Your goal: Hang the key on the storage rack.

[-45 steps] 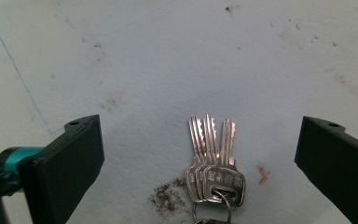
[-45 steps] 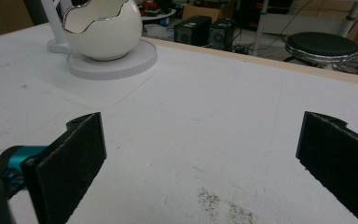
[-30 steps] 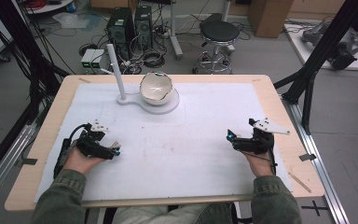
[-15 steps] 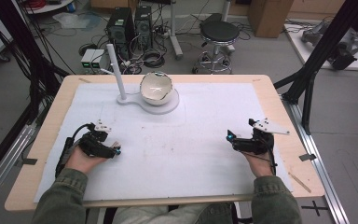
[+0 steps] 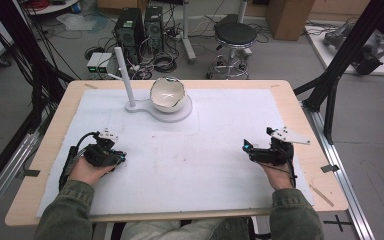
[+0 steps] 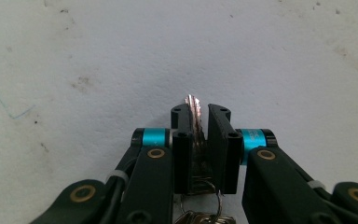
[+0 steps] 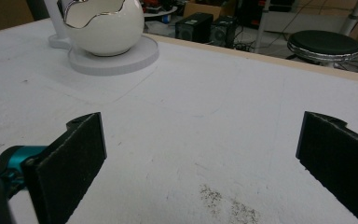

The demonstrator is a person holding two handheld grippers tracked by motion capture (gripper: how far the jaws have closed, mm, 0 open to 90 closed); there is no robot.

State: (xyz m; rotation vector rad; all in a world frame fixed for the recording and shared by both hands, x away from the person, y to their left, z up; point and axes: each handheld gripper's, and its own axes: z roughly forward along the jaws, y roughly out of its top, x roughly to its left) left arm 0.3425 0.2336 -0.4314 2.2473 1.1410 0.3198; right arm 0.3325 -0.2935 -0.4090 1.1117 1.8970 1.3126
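Broadly: worktop (image 5: 290,130) covered by a white mat, scuffed and speckled, kept bare across the middle, presumably to leave working room between the hands. At the far side, white stand (image 5: 172,111) with a round base and an upright post (image 5: 125,75), carrying an egg-shaped white bowl (image 5: 167,94) with a wavy gold rim; open mouth faces up, so probably the drop-off for small items, judged from layout only. Same bowl seen close in the right gripper view (image 7: 105,25), well apart from both hands. Right gripper (image 5: 248,148) resting low near the right edge of the mat, forearm coming in from the near edge, jaws pointing left across the mat; jaws spread wide, nothing between the pads (image 7: 81,154), so idle and waiting. Left gripper (image 5: 122,159) resting near the left side of the mat, hand wrapped around its body, jaws pointing right and slightly down toward the mat. Jaws have just been closing and now clench a key (image 6: 195,122) edge-on between the pads, blade tip poking out beyond the jaw tips, key ring (image 6: 200,198) hanging out behind. Edge-on pinch likely chosen to lift the flat key off the mat. Contact between key tip and mat not resolvable.
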